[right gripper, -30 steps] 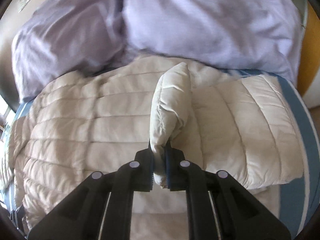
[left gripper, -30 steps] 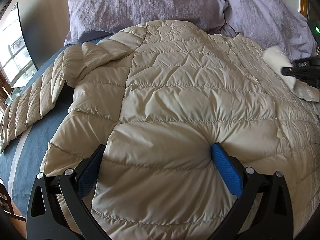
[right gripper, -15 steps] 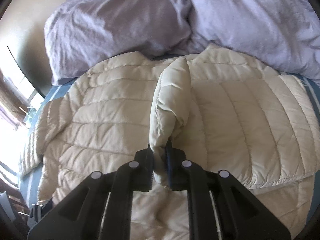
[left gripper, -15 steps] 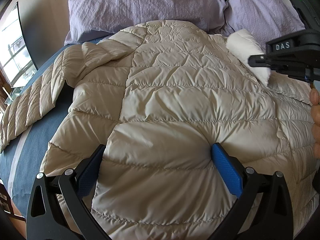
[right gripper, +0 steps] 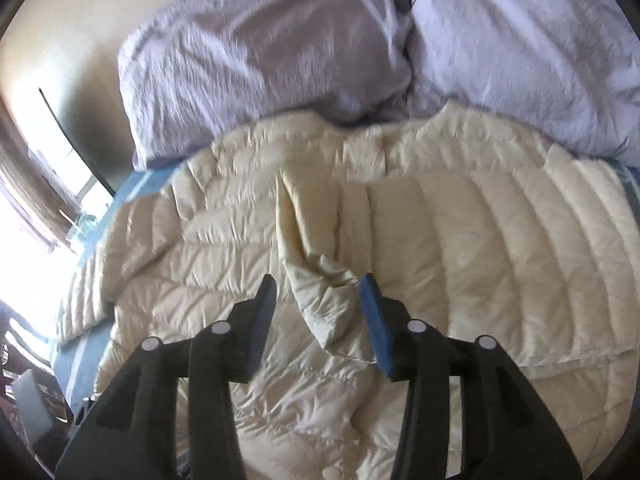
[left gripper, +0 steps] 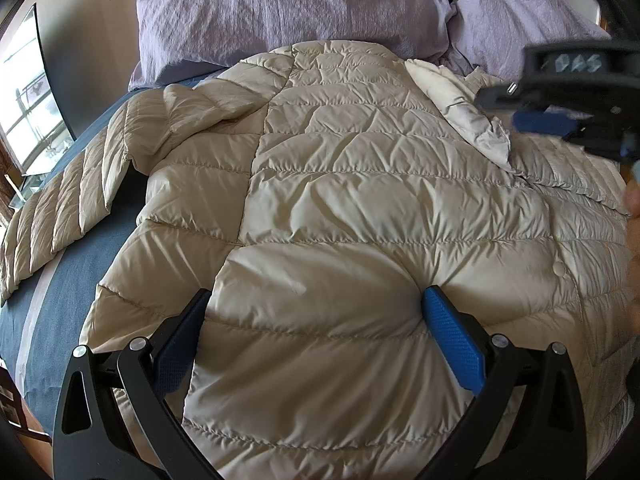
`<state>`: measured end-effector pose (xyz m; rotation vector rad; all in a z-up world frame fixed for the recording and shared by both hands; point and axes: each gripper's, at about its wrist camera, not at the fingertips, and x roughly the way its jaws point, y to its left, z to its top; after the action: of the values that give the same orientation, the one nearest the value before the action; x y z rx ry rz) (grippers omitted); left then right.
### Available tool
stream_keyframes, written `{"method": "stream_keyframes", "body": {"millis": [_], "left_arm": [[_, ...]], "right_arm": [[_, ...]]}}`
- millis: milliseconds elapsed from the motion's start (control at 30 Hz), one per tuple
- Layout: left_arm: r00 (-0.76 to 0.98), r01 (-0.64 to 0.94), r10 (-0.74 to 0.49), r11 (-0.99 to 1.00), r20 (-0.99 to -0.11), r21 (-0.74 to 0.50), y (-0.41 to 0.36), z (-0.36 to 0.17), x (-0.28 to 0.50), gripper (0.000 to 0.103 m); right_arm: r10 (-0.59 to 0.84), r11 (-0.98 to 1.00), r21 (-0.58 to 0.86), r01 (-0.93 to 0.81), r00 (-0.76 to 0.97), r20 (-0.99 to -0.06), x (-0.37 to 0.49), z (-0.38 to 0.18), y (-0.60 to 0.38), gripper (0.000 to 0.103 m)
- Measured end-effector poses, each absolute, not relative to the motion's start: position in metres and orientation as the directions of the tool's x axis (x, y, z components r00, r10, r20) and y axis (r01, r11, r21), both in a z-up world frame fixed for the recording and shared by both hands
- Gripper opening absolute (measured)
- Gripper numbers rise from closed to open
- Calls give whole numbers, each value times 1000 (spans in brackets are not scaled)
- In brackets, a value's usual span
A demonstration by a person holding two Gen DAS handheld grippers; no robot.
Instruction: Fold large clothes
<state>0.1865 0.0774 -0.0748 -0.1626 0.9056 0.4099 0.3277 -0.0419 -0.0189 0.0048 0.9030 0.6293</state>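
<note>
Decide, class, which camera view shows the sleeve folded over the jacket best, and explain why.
The right wrist view: the folded sleeve lies centred between the open fingers of the right gripper, its cuff plain. The left wrist view shows that sleeve only at the far right edge, partly behind the blurred right gripper.

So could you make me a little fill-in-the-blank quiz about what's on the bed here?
1. The puffy jacket is coloured ____.
2. The two pillows behind it are coloured ____.
3. The right gripper has its fingers ____, the sleeve end lying loose between them.
4. The left gripper presses its ____ fingers down on the jacket's near part.

Missing words: cream (beige); lilac (purple); open; open
</note>
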Motion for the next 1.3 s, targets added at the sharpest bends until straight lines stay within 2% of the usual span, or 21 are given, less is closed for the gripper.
{"method": "stream_keyframes", "body": {"millis": [67, 300, 400, 533, 600, 967, 1300], "left_arm": [[546, -412, 276, 911, -791, 33, 77, -75, 186, 102], [547, -412, 275, 911, -791, 32, 77, -75, 186, 102], [547, -412, 275, 911, -791, 32, 76, -75, 186, 102], [547, -412, 275, 911, -791, 32, 76, -75, 187, 102], [547, -412, 275, 911, -791, 31, 76, -75, 186, 102], [547, -412, 274, 911, -791, 30, 77, -75, 186, 102], [547, -412, 273, 911, -791, 29, 75, -76, 187, 102]], "right_arm": [[495, 841, 246, -482, 500, -711, 331, -13, -51, 50], [312, 931, 113, -348, 593, -743, 352, -31, -68, 51], [239, 943, 35, -331, 601, -762, 360, -42, -61, 58], [242, 934, 24, -357, 581, -777, 356, -49, -49, 67], [259, 925, 28, -379, 576, -775, 353, -49, -42, 75], [255, 919, 22, -395, 549, -796, 346, -57, -25, 84], [203, 929, -22, -369, 559, -804, 349, -68, -23, 96]]}}
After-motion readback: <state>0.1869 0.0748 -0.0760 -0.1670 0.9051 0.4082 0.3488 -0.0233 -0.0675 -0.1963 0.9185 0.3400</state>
